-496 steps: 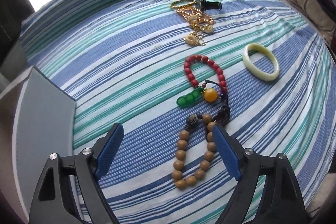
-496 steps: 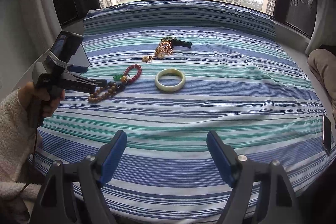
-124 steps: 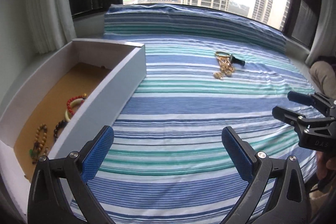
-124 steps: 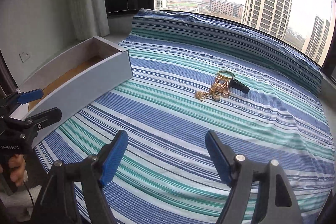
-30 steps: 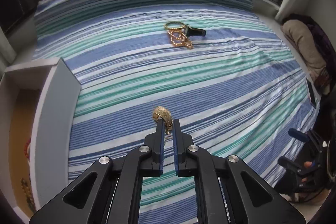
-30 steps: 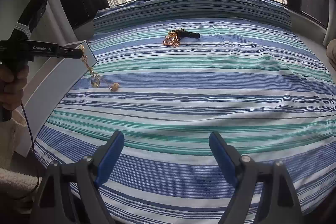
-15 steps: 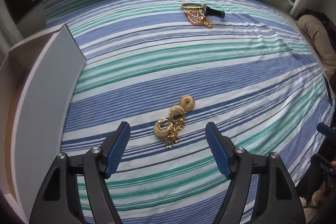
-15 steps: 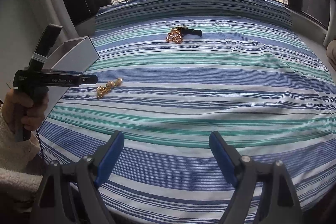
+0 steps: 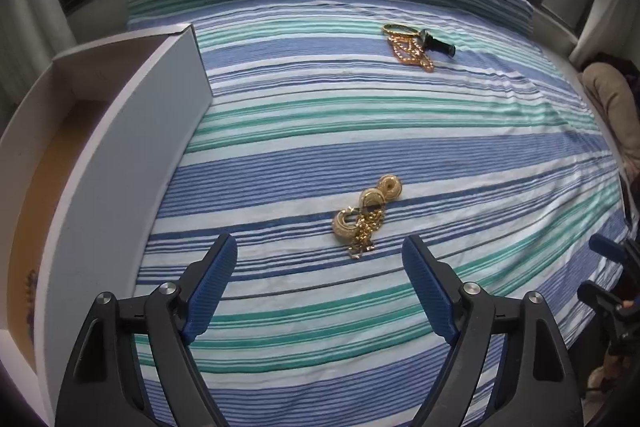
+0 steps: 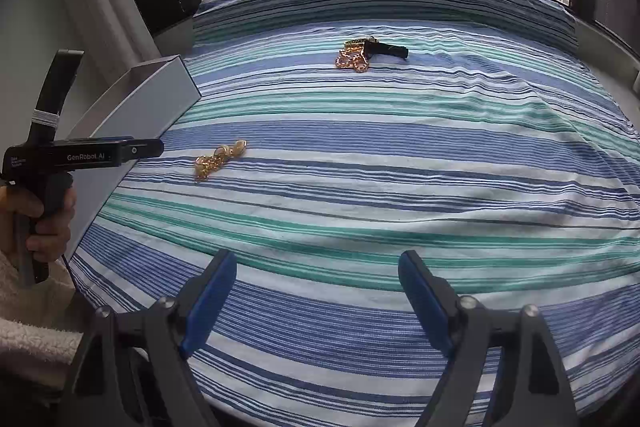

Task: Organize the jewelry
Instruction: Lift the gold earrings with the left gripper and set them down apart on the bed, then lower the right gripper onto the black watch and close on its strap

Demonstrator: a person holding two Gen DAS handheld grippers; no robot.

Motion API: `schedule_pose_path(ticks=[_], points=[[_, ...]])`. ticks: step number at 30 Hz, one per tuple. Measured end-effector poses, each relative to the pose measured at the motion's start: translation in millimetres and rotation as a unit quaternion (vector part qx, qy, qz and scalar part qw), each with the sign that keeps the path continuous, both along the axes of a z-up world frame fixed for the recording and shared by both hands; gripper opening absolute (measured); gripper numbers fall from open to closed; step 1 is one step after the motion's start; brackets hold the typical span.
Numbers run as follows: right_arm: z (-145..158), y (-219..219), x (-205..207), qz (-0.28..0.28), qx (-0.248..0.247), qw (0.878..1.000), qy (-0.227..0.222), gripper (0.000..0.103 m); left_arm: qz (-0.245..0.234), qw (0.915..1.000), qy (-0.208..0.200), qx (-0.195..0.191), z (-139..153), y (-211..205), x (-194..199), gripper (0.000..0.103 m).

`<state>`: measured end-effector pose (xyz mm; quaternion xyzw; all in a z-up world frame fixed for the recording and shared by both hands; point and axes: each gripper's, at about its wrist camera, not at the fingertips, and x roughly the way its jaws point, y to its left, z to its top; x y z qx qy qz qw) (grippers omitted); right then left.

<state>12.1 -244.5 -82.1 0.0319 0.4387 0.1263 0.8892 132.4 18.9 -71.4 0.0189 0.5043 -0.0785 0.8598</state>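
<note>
On the striped bedspread (image 9: 320, 131) by the window, our left gripper (image 9: 318, 287) had just been opening and stood released, nothing between its jaws. The gold necklace (image 9: 362, 217) lay loose on the cloth just beyond its tips, beside the white box (image 9: 120, 167). Our right gripper (image 10: 318, 301) gaped empty, well apart.

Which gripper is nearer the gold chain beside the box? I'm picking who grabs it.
Left. The left gripper hovers open just short of the gold chain; the right gripper sits farther back.

Striped bedsheet (image 9: 400, 131) under gold jewelry (image 9: 366, 217)
</note>
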Motion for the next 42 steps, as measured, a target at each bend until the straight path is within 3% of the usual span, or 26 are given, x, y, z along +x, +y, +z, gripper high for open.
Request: schedule_pose_path(ticks=[5,10,13,16,17,20,24,28,30,36,42], points=[[41.1,-35.5,43.3,-0.020,-0.025,0.998,-0.049,0.085,0.027,0.9996,-0.008,-0.009,5.2,21.3,-6.1,0.087],[75.6,-81.1,138.7,-0.084,-0.030,0.993,-0.079,0.085,0.054,0.9983,-0.005,-0.021,1.4,39.9,-14.0,0.088],[68.5,-83.1,207.6,-0.078,-0.004,0.996,-0.044,0.082,0.067,0.9974,0.000,-0.025,-0.1,47.0,-16.4,0.088],[46.7,-72.1,273.1,-0.051,0.063,0.997,0.015,0.044,0.077,0.9967,-0.002,-0.026,3.8,53.1,-20.4,0.088],[37.9,-65.3,292.8,-0.047,0.074,0.996,0.033,0.038,0.079,0.9965,-0.003,-0.027,5.1,55.2,-22.2,0.088],[20.5,-41.4,336.3,-0.033,0.078,0.995,0.060,0.038,0.082,0.9963,-0.004,-0.024,7.2,58.9,-29.4,0.088],[1.2,-9.3,371.5,-0.032,0.017,0.996,0.088,0.038,0.085,0.9961,0.004,-0.025,2.2,63.1,-35.0,0.088],[-20.3,2.5,386.7,-0.041,-0.026,0.993,0.112,0.037,0.086,0.9959,0.013,-0.026,-4.4,63.5,-37.5,0.088],[-28.3,5.0,387.6,-0.035,-0.038,0.991,0.120,0.015,0.083,0.9961,0.016,-0.027,-6.9,62.3,-38.3,0.088],[-22.6,-1.3,346.4,-0.027,-0.052,0.995,0.077,0.014,0.078,0.9962,0.025,-0.030,-15.4,58.6,-35.8,0.088],[10.2,-15.4,259.5,0.001,-0.046,0.999,0.022,0.014,0.071,0.9962,0.027,-0.042,-19.1,50.3,-33.9,0.088]])
